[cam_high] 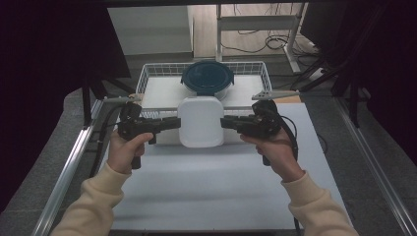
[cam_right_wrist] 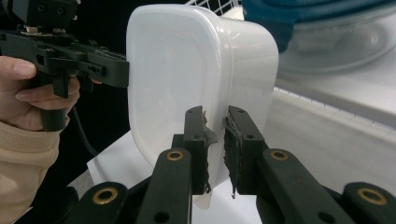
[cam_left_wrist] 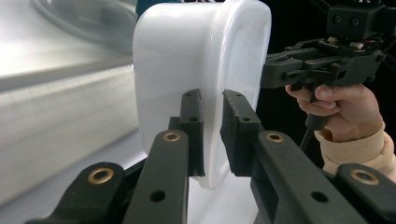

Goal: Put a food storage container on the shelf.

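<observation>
Both grippers clamp 1 white plastic tub by its rim: the left gripper pinches its left edge, the right gripper its right edge. Held between them, the tub hangs above the white table, just before a wire basket holding a blue-lidded bowl.

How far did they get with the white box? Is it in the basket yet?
Not yet. Done: the left gripper and right gripper have each clamped a side rim of the white box. In hand: the box is held between them in front of the wire basket, where a round blue-lidded container already sits. Left, probably: carrying it to a spot and letting go.
</observation>
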